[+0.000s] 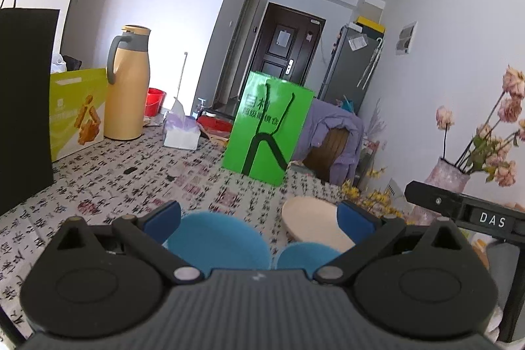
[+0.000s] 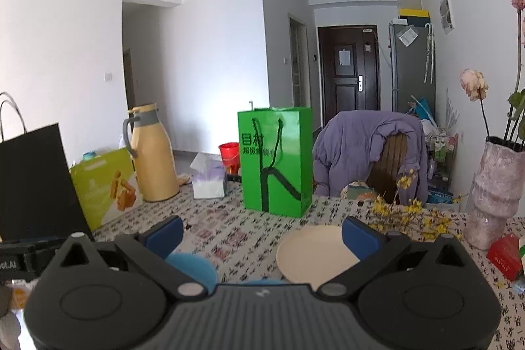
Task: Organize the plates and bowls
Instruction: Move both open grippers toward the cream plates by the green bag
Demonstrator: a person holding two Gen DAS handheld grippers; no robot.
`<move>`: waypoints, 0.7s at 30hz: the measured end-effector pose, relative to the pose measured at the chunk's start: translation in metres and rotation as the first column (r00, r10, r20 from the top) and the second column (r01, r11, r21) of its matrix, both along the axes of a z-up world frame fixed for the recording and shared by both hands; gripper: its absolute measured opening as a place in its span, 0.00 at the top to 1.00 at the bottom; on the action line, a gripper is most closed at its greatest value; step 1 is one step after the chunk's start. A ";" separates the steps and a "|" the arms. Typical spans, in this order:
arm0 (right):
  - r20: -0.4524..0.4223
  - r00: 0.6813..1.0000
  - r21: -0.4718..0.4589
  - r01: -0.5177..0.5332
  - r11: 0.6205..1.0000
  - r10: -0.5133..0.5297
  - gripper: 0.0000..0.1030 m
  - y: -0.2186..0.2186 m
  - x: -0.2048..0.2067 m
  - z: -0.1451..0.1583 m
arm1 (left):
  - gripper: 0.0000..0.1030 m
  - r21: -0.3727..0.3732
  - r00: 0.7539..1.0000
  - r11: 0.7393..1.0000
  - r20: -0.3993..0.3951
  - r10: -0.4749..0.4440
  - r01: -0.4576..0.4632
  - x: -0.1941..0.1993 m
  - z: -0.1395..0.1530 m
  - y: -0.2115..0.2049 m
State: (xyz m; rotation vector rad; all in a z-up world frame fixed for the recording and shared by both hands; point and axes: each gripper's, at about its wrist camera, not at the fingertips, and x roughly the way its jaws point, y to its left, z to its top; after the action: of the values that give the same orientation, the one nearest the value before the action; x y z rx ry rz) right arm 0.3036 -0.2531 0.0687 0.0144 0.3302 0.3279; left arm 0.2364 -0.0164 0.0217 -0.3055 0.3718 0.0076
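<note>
In the left wrist view a large blue dish [image 1: 218, 240] lies on the table just below my open left gripper [image 1: 259, 218], with a smaller blue dish [image 1: 303, 256] beside it. A cream plate [image 1: 311, 223] lies to their right, partly behind the right blue finger pad [image 1: 356, 220]. In the right wrist view my right gripper [image 2: 262, 235] stands open over the table. The cream plate [image 2: 311, 253] lies below its right pad [image 2: 359, 236], and a blue dish [image 2: 193, 268] shows by its left pad. Nothing is held by either gripper.
A green paper bag [image 2: 277, 161] stands mid-table, with a tissue box [image 2: 208, 179], yellow thermos [image 2: 152, 153], yellow-green box [image 2: 105, 186] and black bag [image 2: 36, 182] to the left. A vase of dried flowers [image 2: 495, 186], yellow sprigs [image 2: 407, 215] and a red box [image 2: 505, 255] sit right. A chair with a purple jacket [image 2: 364, 146] stands behind.
</note>
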 end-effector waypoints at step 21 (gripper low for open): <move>-0.024 0.995 0.131 0.097 0.987 -0.094 0.00 -0.028 0.100 0.014 | 0.00 -0.025 0.997 0.999 -0.076 0.032 -0.034 0.084 0.023 -0.015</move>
State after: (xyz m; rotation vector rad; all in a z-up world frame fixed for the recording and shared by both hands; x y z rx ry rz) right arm 0.4037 -0.2815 0.0831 0.1634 0.3241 0.2541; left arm 0.3209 -0.0310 0.0447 -0.3376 0.4418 0.0464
